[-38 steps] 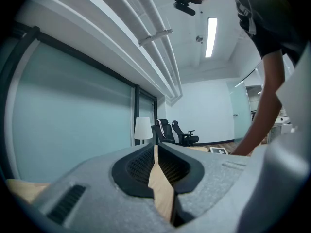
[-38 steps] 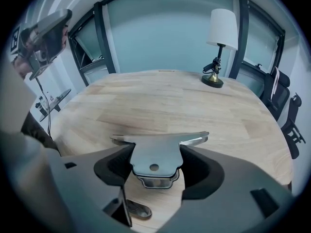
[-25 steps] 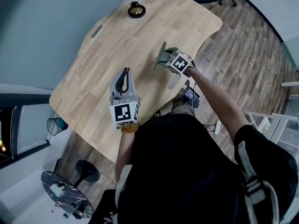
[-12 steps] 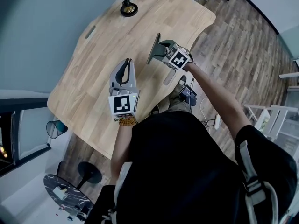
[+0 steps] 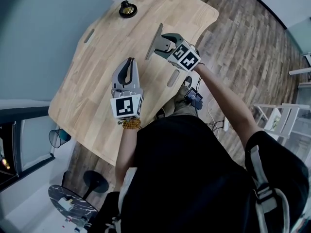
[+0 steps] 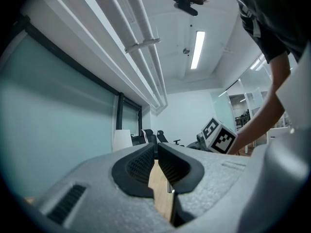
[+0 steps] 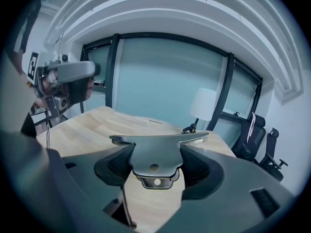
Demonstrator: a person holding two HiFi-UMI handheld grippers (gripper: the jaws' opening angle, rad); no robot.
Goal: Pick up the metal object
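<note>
Grey sheet metal, a flat bracket with a wide crossbar and two small holes in its stem, is the metal object (image 7: pixel 155 152). It sits clamped by that stem between the pads of the right gripper (image 7: pixel 154 168), crossbar pointing away from the camera. From the head view it shows as a thin edge-on strip (image 5: pixel 153 41) over the far part of the wooden table (image 5: pixel 97 96), apparently lifted clear, though contact cannot be ruled out. The left gripper (image 6: pixel 156 152) rests low over the table nearer the person, jaws pressed almost together on nothing. A lamp (image 5: pixel 127 6) stands at the far edge. The pick-up looks essentially done; the next move only calls for a steady, firm pinch.
</note>
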